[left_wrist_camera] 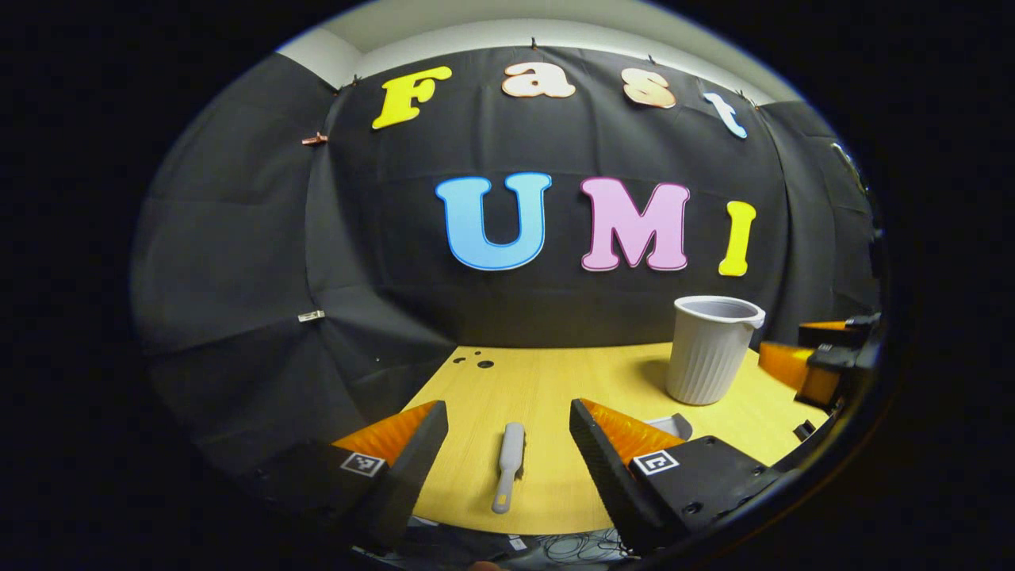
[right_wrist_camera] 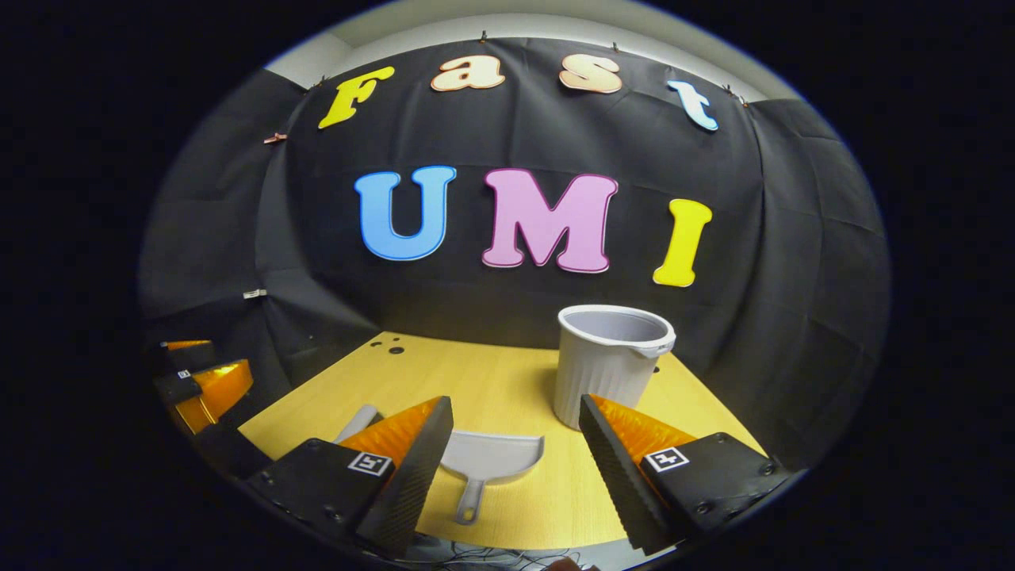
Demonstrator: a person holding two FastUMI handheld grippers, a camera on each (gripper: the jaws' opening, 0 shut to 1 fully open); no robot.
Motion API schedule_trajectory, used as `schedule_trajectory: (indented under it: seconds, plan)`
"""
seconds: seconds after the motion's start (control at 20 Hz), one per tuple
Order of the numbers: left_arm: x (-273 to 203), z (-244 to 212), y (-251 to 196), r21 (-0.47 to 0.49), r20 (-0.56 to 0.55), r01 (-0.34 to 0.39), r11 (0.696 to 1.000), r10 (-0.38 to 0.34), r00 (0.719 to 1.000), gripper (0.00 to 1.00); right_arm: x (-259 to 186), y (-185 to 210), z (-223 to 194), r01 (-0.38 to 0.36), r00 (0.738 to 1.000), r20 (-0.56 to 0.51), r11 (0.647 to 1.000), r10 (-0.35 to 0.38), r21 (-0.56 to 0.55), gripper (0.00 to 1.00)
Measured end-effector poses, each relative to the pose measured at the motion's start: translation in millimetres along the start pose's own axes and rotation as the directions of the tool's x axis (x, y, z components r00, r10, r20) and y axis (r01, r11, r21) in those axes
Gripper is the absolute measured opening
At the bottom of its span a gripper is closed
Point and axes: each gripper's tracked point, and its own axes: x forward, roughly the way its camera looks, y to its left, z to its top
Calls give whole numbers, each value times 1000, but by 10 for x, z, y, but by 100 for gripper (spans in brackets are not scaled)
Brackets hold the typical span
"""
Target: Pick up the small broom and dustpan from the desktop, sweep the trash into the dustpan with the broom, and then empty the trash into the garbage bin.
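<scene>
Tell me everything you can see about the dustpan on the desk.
The dustpan is small, pale grey and looks like plastic, a shallow scoop with a short handle. It lies flat on the wooden desktop, handle toward the near edge, in front of the ribbed grey garbage bin. It sits between the open right gripper fingers, untouched; whether it holds anything is unclear.

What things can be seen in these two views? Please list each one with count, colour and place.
broom: one, grey, lying on the desktop between the left gripper's fingers in the left gripper view
dustpan: one, light grey, flat on the desktop, handle toward the near edge
garbage bin: one, light grey, ribbed, upright behind the dustpan
desktop: one, light wood
cables: several, dark, below the desktop's near edge
left gripper: one, open, above the broom
right gripper: one, open, above the dustpan
</scene>
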Motion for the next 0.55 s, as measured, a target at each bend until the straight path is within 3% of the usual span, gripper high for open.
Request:
schedule_trajectory:
  seconds: [0.25,0.55]
  plan:
    - [-19,-22,-229,20,3,69,997,-69,998,98,-82,181,-139,-80,996,-50,996,78,-36,99]
    - [58,-128,-157,-11,-26,71,997,-71,997,98,-89,159,-98,-74,997,-27,997,73,-33,99]
